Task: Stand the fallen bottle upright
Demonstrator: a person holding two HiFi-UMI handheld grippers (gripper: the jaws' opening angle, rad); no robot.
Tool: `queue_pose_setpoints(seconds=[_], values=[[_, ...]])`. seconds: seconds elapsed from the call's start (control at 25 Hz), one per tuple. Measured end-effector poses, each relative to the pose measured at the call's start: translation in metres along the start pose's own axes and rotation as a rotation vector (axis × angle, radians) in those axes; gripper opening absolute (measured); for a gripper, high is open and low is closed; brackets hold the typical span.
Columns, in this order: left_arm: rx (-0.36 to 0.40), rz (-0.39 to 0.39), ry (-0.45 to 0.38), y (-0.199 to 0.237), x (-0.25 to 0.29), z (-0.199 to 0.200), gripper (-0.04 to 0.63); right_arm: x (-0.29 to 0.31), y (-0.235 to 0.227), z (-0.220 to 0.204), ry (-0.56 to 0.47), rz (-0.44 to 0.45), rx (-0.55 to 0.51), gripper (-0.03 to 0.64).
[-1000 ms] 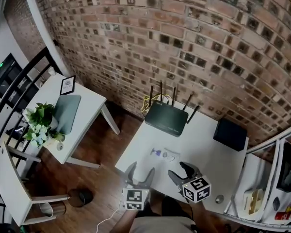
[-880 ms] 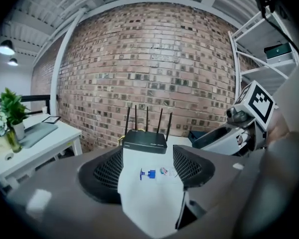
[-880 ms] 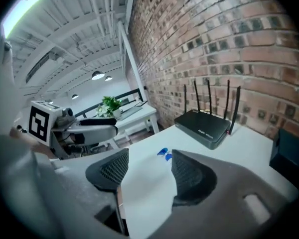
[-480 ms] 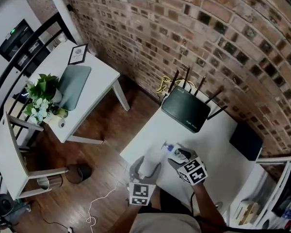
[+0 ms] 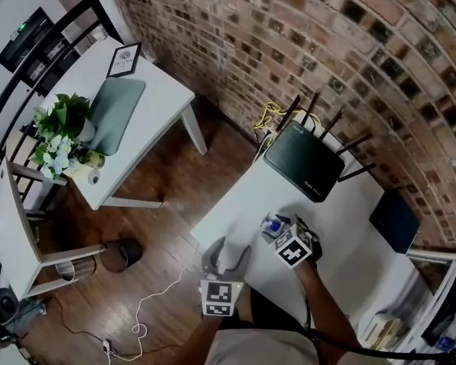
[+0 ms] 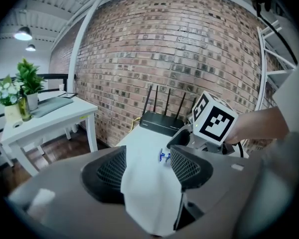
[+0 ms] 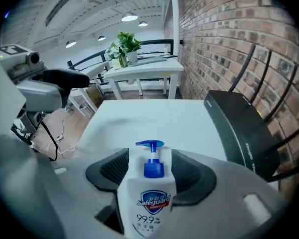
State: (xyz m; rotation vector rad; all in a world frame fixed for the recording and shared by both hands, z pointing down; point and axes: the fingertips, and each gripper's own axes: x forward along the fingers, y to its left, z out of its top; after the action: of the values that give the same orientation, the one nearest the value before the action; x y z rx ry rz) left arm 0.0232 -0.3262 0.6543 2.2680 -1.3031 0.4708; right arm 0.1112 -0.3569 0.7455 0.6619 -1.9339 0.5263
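Table: white table (image 5: 235,211), black router (image 5: 304,160) at its far end.
Right gripper (image 7: 149,158): my fingers stand apart, bottle (image 7: 148,193) between them.
Left gripper (image 6: 147,159): my fingers narrow and closing, nothing between.

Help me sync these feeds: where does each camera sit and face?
Head view: on the head, facing steeply down at the white table; left gripper, right gripper, forearm show.
Left gripper view: rides the left gripper, facing the router past closing, empty jaws.
Right gripper view: rides the right gripper, jaws flanking the Safeguard soap bottle.
Shared: the router.

White table (image 5: 239,207): router (image 5: 304,160), black box (image 5: 395,223), bottle (image 7: 148,198)
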Motion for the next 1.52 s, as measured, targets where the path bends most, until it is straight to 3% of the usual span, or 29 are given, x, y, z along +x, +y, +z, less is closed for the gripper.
queue_pose_setpoints(seconds=[0.08,0.28,0.52,0.72,1.04,1.28,1.52], values=[[-0.004,-0.001,0.004,-0.001,-0.001,-0.001,0.293,0.011,-0.001,-0.003,0.048,0.001,-0.036,0.253],[-0.003,0.000,-0.016,0.004,-0.003,0.005,0.293,0.018,-0.007,-0.002,0.096,-0.027,-0.095,0.135],[-0.013,0.009,-0.029,0.013,-0.006,0.010,0.287,0.009,-0.011,-0.001,0.082,-0.048,-0.083,0.130],[0.004,-0.009,-0.039,0.008,-0.009,0.017,0.287,-0.015,-0.019,0.002,-0.022,-0.115,0.000,0.130],[0.067,-0.078,-0.057,-0.021,-0.005,0.033,0.286,-0.083,-0.048,-0.003,-0.229,-0.294,0.189,0.130],[0.107,-0.141,-0.034,-0.048,-0.005,0.024,0.287,-0.128,-0.075,-0.041,-0.386,-0.485,0.408,0.130],[0.158,-0.208,-0.013,-0.074,-0.010,0.013,0.287,-0.157,-0.074,-0.080,-0.472,-0.657,0.542,0.130]])
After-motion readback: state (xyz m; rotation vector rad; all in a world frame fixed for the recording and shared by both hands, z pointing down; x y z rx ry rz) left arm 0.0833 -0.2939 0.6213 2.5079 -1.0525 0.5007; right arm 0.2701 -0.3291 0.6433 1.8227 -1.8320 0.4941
